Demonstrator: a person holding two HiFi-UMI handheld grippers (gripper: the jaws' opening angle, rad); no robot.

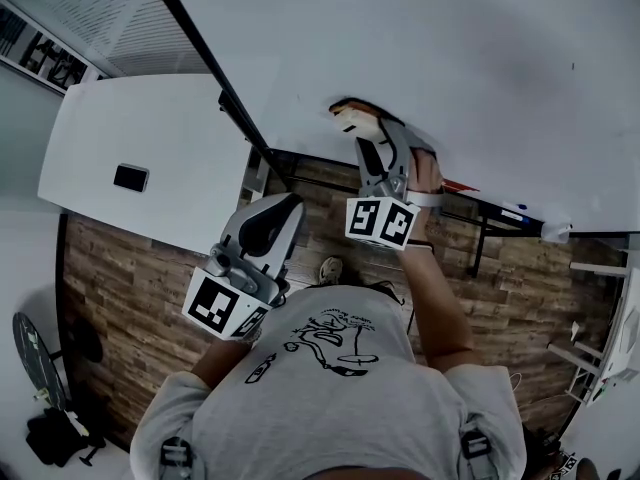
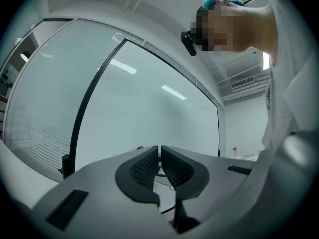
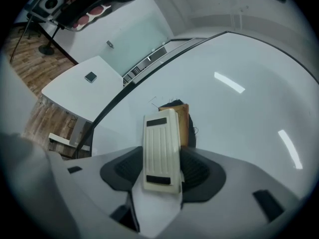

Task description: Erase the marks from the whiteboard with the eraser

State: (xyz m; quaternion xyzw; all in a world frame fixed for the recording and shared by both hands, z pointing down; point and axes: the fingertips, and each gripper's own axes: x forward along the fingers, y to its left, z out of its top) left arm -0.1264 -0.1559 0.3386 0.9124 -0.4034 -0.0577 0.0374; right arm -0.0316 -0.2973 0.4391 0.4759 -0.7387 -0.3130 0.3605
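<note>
Right gripper (image 3: 162, 169): carried high at the end of the outstretched right arm (image 1: 440, 303), with the hand (image 1: 426, 173) wrapped round its grip and both jaws clamped against the sides of the eraser (image 3: 161, 133). Left gripper (image 2: 160, 164): held low and close to the chest on the bent left arm (image 1: 215, 360). Its jaws are pressed together with nothing between them, and it is tilted upward, idle beside the working arm.

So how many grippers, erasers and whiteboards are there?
grippers: 2, the left gripper and the right gripper
eraser: 1
whiteboard: 1
total: 4
</note>
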